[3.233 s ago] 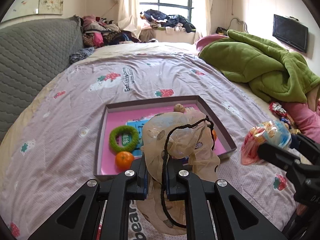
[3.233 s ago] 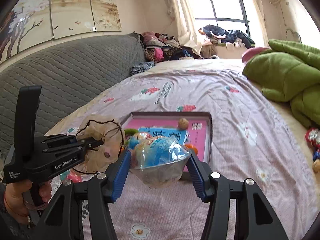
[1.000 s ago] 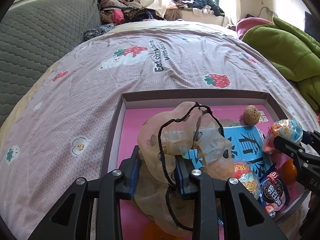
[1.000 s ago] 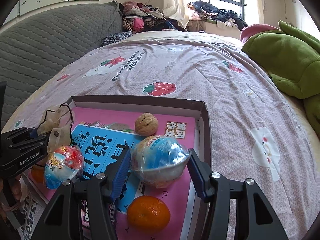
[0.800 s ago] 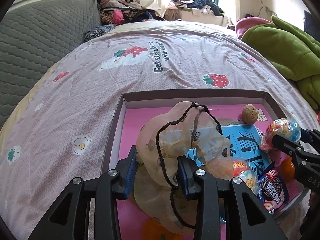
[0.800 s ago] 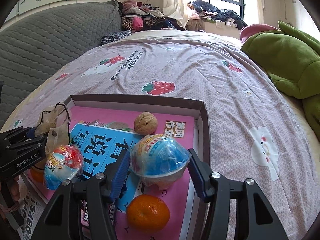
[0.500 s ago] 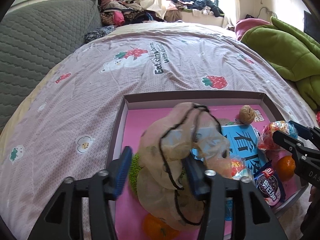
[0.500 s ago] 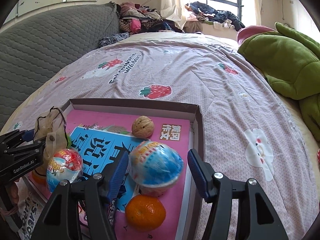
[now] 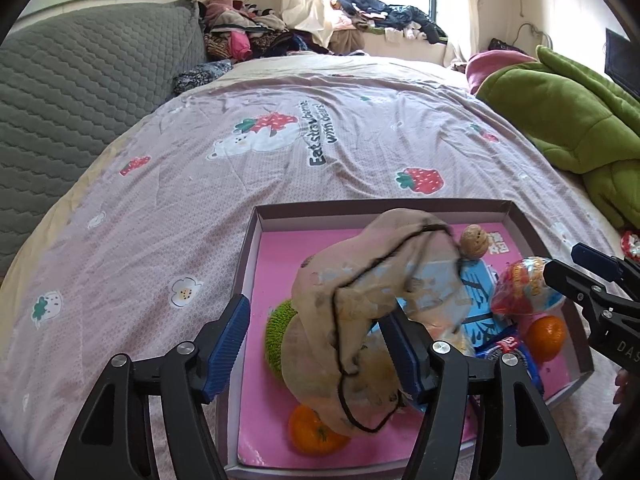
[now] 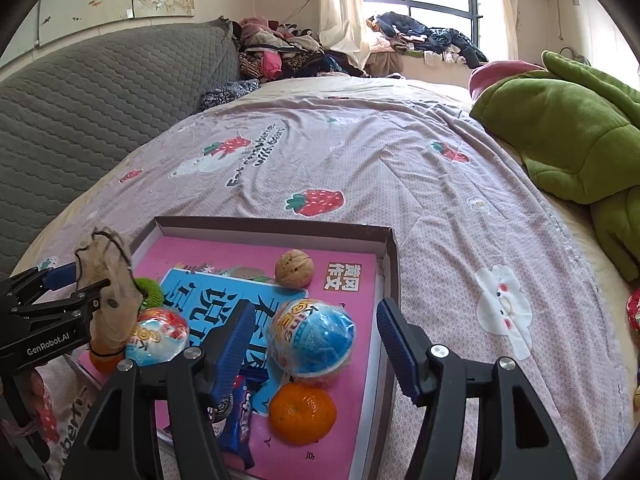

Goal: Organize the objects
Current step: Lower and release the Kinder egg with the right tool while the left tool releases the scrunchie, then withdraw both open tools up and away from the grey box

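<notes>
- My left gripper [image 9: 316, 344] stands wide, its jaws having just been opening; the beige drawstring pouch [image 9: 372, 312] sits between the pads, draped against the right one but not squeezed, so I judge it released into the tray.
- My right gripper [image 10: 314, 340] is likewise spread, jaws just been opening, with the blue wrapped ball [image 10: 312, 336] lying free between them on the tray floor, above the orange [image 10: 302, 418].
- Both went into the tray [image 10: 276, 226] because that is where loose things are gathered; the walnut [image 10: 294, 269] lies farther in, the green ring [image 9: 280, 336] at the near left.
- A second ago both pads clamped their loads; now both loads rest inside.
- Beyond, the strawberry sheet [image 9: 280, 152] and green blanket [image 9: 568, 120].
</notes>
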Tool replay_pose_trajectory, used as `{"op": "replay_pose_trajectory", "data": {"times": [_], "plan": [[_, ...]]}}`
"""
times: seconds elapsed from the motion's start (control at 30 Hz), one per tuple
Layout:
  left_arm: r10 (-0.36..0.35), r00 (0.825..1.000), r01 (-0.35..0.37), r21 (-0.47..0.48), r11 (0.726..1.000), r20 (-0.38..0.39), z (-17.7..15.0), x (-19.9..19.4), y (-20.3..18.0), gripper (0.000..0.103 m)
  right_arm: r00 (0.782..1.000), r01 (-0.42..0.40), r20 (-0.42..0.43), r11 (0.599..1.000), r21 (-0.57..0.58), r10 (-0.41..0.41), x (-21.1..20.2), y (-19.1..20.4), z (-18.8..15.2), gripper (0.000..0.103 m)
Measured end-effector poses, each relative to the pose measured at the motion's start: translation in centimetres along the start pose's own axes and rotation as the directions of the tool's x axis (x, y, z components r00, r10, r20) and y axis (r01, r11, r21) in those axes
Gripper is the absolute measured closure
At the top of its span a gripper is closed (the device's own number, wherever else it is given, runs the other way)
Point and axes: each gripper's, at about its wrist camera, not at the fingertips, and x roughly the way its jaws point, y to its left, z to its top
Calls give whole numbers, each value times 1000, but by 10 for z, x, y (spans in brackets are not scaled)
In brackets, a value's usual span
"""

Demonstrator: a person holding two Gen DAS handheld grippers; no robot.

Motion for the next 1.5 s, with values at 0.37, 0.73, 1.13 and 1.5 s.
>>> {"op": "replay_pose_trajectory", "data": {"times": [0.37,0.73,1.13,1.5], "plan": [[-9,999,8,6,1000,51,4,-35,-2,31,998,-9,60,1000,-4,9,-34,5,6,39],[-12,995,11,15,1000,101,4,-77,-6,29,992,-30,122,1000,-9,31,-75,11,12,38],[-21,990,20,11,1000,140,-5,-117,-6,27,982,-23,186,1000,-8,24,-118,11,12,31],[-27,985,25,13,1000,173,-18,-151,-2,27,972,-19,233,1000,-16,22,-159,15,1,31]]}}
